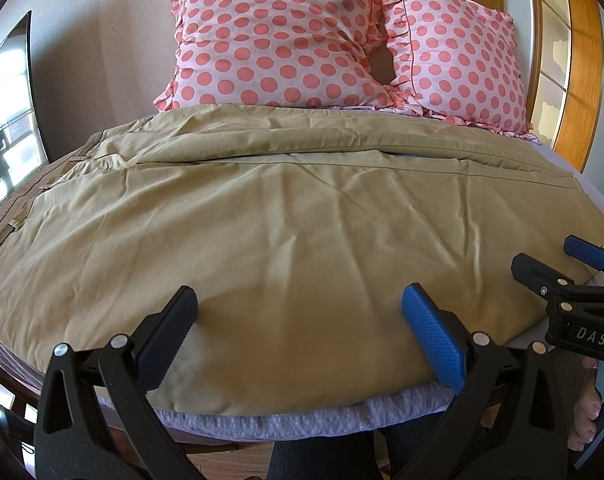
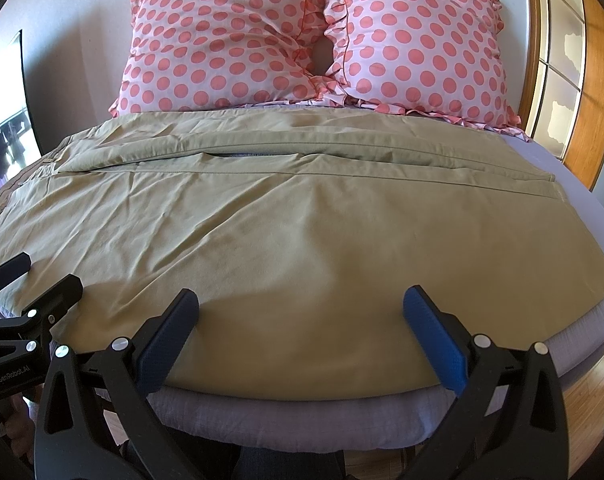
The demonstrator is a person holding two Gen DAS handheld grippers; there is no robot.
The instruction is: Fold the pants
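Note:
Khaki pants (image 1: 286, 216) lie spread flat across the bed, waistband to the left, leg ends to the right; they also fill the right wrist view (image 2: 294, 232). My left gripper (image 1: 298, 312) is open, hovering over the pants' near edge, holding nothing. My right gripper (image 2: 300, 312) is open too, over the near edge further right. The right gripper shows at the right edge of the left wrist view (image 1: 550, 264), and the left gripper at the left edge of the right wrist view (image 2: 42, 276).
Two pink polka-dot pillows (image 1: 278, 36) (image 2: 418, 44) lean at the headboard behind the pants. The lilac bedsheet (image 2: 286, 416) shows at the near mattress edge. A wooden door frame (image 1: 578, 60) stands at the right, a bright window (image 1: 10, 120) at the left.

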